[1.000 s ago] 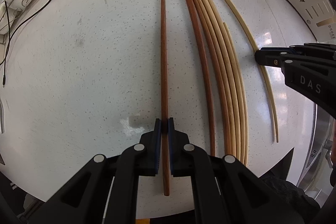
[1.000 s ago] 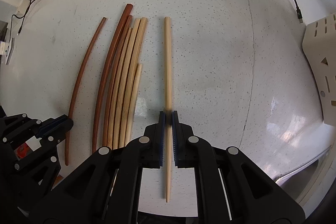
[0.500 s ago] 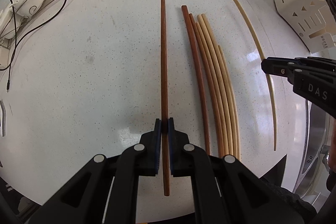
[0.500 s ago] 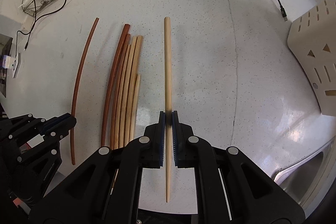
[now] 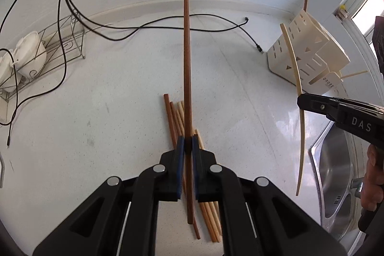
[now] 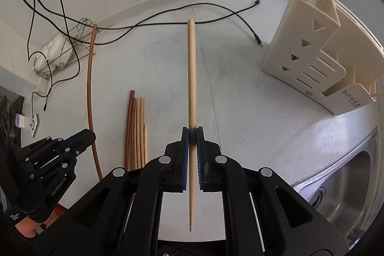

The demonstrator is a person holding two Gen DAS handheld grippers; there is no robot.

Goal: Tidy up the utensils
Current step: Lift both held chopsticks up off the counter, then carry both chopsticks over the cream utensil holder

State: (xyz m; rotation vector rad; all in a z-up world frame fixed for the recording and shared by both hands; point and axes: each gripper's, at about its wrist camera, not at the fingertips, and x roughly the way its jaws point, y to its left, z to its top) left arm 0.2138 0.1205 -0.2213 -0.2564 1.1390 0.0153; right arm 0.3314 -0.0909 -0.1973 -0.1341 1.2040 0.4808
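Left gripper (image 5: 188, 145) clamped shut on a long dark reddish-brown wooden chopstick (image 5: 186, 68), right gripper (image 6: 192, 136) clamped shut on a long pale bamboo chopstick (image 6: 191, 78) — both sticks clear of the white speckled countertop (image 5: 120, 100), remaining chopstick bundle (image 6: 136, 131) lying between them, cream slotted plastic utensil holder (image 6: 312, 59) far right.

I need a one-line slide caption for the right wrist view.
Right gripper holds a pale chopstick above the counter, near the holder.

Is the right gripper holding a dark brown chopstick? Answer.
No, the right gripper is shut on a pale chopstick.
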